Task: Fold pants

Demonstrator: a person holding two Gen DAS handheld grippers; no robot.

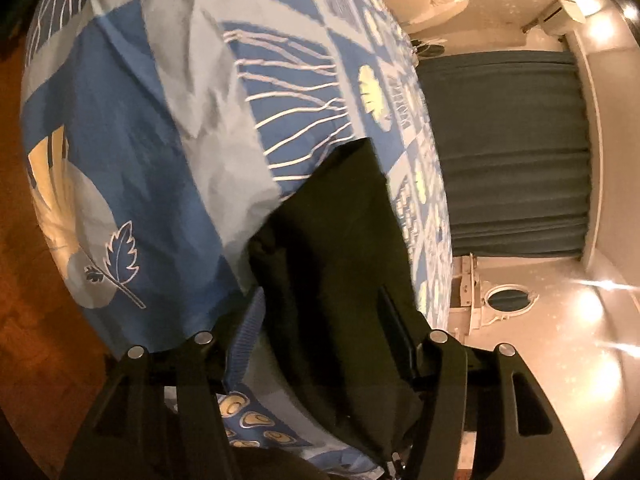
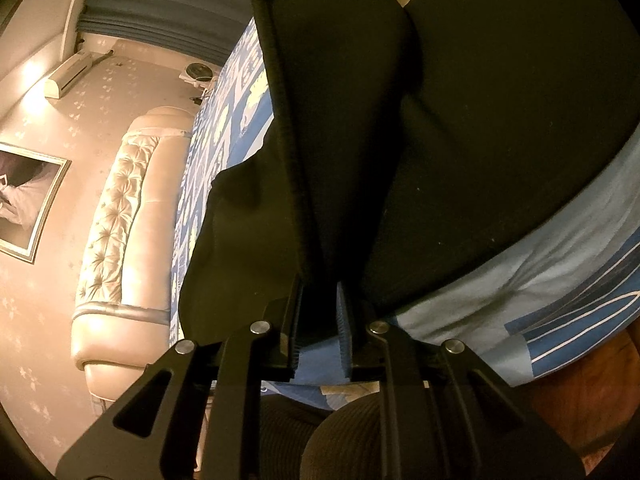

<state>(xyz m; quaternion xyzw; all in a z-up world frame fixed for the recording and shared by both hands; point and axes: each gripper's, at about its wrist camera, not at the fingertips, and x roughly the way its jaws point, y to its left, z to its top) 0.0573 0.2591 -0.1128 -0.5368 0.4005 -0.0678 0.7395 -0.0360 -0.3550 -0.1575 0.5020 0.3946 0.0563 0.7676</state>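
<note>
Pants: black pants (image 2: 500, 128) lie on a bed, spread over a blue patterned bedspread (image 1: 132, 152). In the right wrist view they fill most of the frame, with a fold or seam running up the middle and a ribbed hem edge on the left side. In the left wrist view 1 dark portion of them (image 1: 340, 248) reaches from the gripper out across the bedspread toward the far edge of the bed.

Left gripper: the left gripper (image 1: 324, 320) has its 2 fingers spread apart. The black cloth sits in the gap between them, lying close along the right finger, while the blue ribbed pad of the left finger stands clear of the cloth. The pads do not press on the fabric.

Right gripper: the right gripper (image 2: 320, 312) has its 2 fingers drawn close together, and a ridge of the black cloth runs into the narrow gap between the pads, pinched there. The cloth rises from the pads in a taut fold.

Bed: the bedspread shows leaves, white line patterns and pale yellow shapes. A tufted cream headboard (image 2: 120, 216) stands at the end of the bed.

Room: a dark blue-green curtain (image 1: 508, 152) hangs beyond the bed, a wall air conditioner (image 2: 72, 74) is mounted near it, and a framed picture (image 2: 28, 200) hangs on the patterned wall. A reddish wooden floor (image 1: 36, 280) shows beside the bed.
</note>
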